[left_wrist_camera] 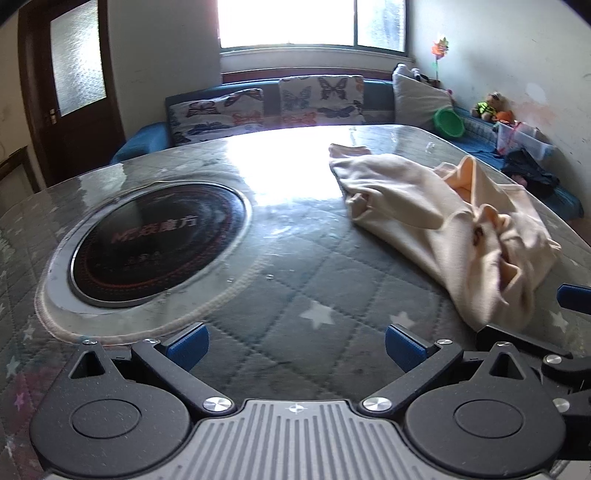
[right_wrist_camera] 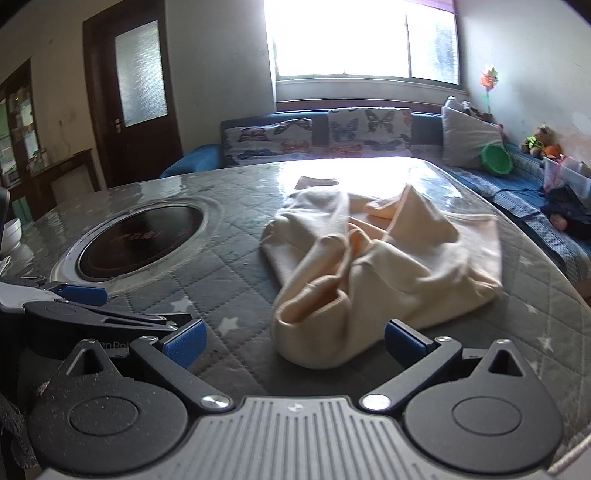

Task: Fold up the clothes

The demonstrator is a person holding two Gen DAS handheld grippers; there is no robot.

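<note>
Blown-out window (left_wrist_camera: 288, 22) backlights the room, glaring off the tabletop (right_wrist_camera: 351, 173); fisheye edges bend, slightly soft.

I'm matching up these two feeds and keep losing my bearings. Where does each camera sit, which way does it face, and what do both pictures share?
Left wrist view: sits on the left gripper, facing across the table toward the window; its own open jaws show, with the right gripper's tip at the right edge.
Right wrist view: sits on the right gripper, facing the cream garment; its open jaws show, and the left gripper at the left.
Shared: garment, round cooktop, butterfly cushions, door.
</note>
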